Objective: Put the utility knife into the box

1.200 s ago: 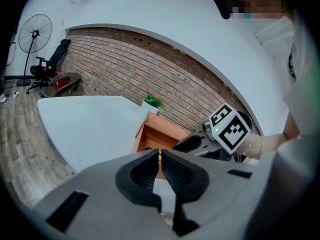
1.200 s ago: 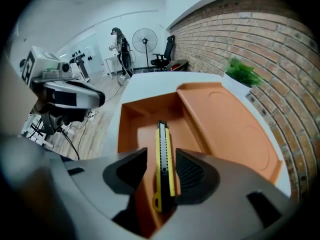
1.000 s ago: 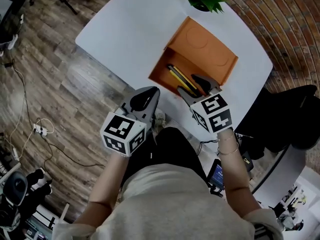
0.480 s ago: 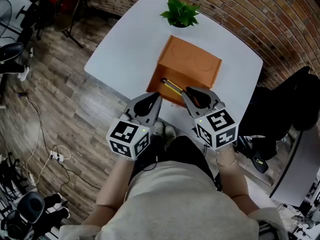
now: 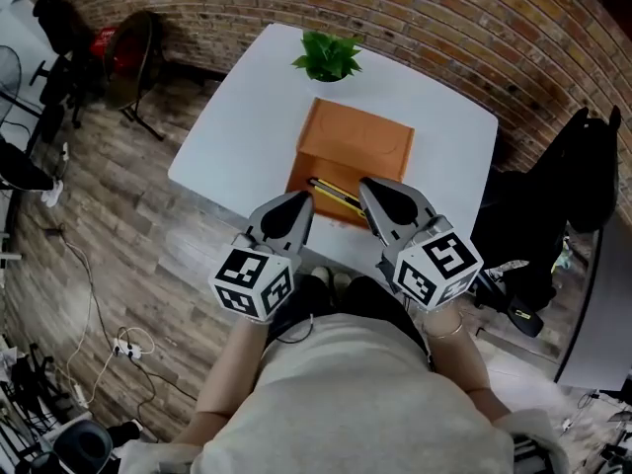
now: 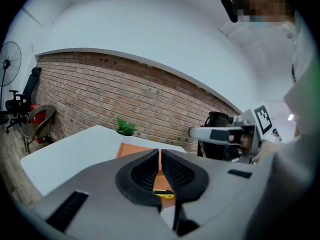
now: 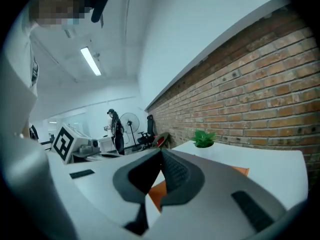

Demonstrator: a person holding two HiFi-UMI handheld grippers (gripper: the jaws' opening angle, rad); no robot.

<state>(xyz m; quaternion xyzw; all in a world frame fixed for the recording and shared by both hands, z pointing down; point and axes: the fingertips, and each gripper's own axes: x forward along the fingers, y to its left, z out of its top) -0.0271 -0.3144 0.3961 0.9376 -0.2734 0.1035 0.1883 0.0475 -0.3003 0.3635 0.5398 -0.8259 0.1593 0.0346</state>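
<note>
The left hand-held gripper [image 5: 302, 199] has its jaws pressed together with nothing caught between them. It is held up on the near side of the box [image 5: 361, 142], off toward that box's left corner. The right hand-held gripper [image 5: 368, 185] is closed up just the same, empty, and is raised on the near side of the box toward its right corner. The two sit side by side with a gap between them, both pointing at the box, and neither touches it.

The box is orange and its near part is open at the top. The utility knife [image 5: 330, 194], yellow and black, lies slantwise inside that open part, between the two closed tips as I look down. The box rests on a white bench [image 5: 245, 131]. A small green plant [image 5: 327, 55] stands on the bench just beyond the box's far side, and past that runs a brick wall [image 5: 444, 23]. Wooden floor [image 5: 109, 215] spreads out well to the box's left.
</note>
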